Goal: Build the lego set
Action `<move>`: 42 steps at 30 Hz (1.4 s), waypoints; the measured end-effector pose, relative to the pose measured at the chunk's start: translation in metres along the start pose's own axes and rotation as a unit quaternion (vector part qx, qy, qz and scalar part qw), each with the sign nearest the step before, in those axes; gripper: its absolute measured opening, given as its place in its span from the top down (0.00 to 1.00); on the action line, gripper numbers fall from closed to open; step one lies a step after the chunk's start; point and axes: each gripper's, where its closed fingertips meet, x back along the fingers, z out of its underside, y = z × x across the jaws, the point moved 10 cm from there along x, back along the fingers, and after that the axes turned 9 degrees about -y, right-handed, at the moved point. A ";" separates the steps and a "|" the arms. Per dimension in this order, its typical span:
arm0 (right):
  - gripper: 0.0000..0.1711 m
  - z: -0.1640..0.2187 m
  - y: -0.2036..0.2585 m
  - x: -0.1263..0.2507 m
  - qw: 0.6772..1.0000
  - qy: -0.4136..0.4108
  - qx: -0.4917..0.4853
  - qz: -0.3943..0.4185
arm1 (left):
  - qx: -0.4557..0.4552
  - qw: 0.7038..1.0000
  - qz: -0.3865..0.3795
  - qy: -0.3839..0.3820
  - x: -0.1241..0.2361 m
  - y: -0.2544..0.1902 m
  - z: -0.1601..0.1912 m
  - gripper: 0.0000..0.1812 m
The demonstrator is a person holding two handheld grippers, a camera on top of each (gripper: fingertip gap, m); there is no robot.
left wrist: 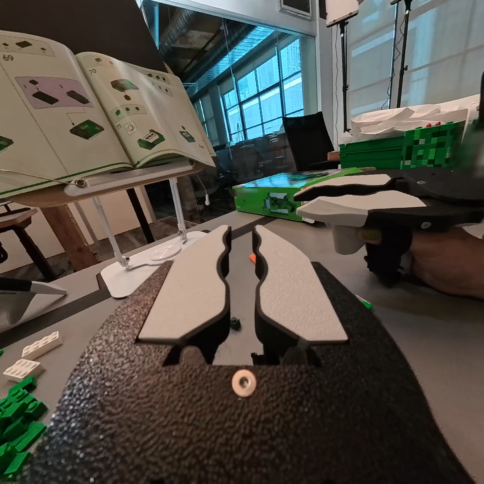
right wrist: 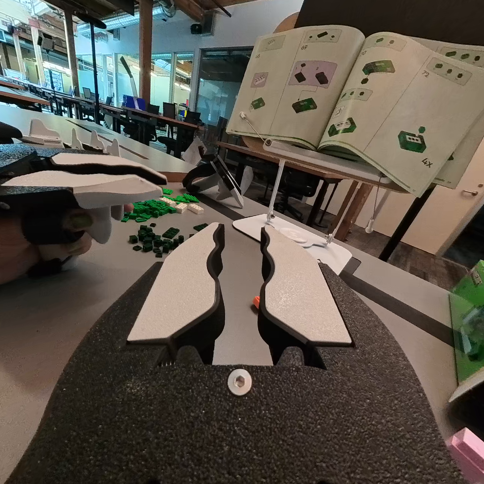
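Observation:
My left gripper [left wrist: 242, 230] is open and empty, low over the grey table [left wrist: 432, 353]. A tiny black piece [left wrist: 235, 324] shows on the table between the fingers, near their base. A small orange piece [left wrist: 252, 258] lies just ahead by the right finger. My right gripper [right wrist: 242, 228] is open and empty, with the orange piece [right wrist: 255, 301] beside its right finger. Each gripper shows in the other's view: the right gripper [left wrist: 298, 203] and the left gripper [right wrist: 163, 184]. Loose bright green bricks [right wrist: 153, 207], dark green bricks [right wrist: 154, 239] and white bricks [right wrist: 188, 207] lie to the left.
An open instruction book [right wrist: 353, 91] rests on a white stand [right wrist: 288, 235] ahead. A green set box [left wrist: 272, 199] and a built green block model [left wrist: 432, 146] stand at the right. White bricks [left wrist: 42, 344] and green bricks [left wrist: 18, 419] lie left. A pink object [right wrist: 466, 450] sits at the near right. The tips of one gripper are about 8 cm away from the tips of the other.

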 end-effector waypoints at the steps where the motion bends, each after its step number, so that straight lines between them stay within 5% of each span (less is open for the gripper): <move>1: 0.85 0.000 0.000 0.000 1.000 0.000 0.001 0.001 | 0.000 1.000 -0.003 0.000 0.000 0.000 0.000 0.92; 14: 0.88 -0.002 0.003 -0.001 0.999 0.019 0.030 0.016 | -0.037 0.998 -0.053 -0.007 0.006 -0.001 -0.010 0.79; 24: 0.88 -0.010 0.020 -0.007 0.993 0.049 0.104 0.019 | -0.075 0.949 -0.302 0.050 0.082 0.097 -0.013 0.81; 33: 0.90 -0.029 0.129 -0.048 0.998 0.038 0.016 -0.051 | -0.053 0.967 -0.244 0.040 0.075 0.097 -0.010 0.80; 42: 0.92 -0.004 0.109 -0.091 0.996 0.029 -0.079 0.001 | -0.086 0.958 -0.270 0.049 0.082 0.118 -0.016 0.84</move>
